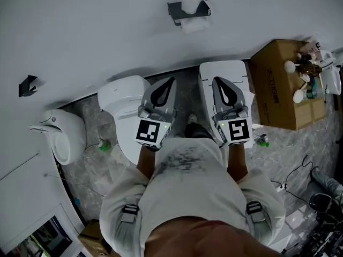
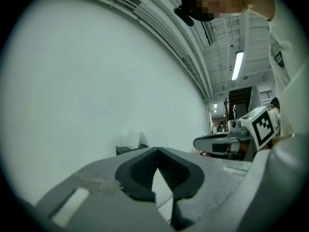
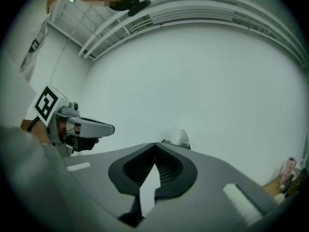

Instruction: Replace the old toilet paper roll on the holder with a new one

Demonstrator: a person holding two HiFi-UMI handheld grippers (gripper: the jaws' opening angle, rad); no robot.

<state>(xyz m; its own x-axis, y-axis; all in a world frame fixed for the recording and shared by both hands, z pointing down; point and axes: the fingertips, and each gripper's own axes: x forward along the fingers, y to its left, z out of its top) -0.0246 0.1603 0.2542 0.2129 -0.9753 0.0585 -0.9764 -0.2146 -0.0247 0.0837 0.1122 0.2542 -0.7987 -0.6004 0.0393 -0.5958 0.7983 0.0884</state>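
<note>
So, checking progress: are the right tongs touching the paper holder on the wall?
Apart. The head view shows the right tongs, shut and empty, well short of the holder, a wide gap between them.

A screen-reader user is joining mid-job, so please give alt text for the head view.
The left claw and right claw, both shut and empty, are side by side, pointing toward a white wall with a dark toilet paper holder, one roll standing on top. A cardboard box sits by the wall at right.
</note>
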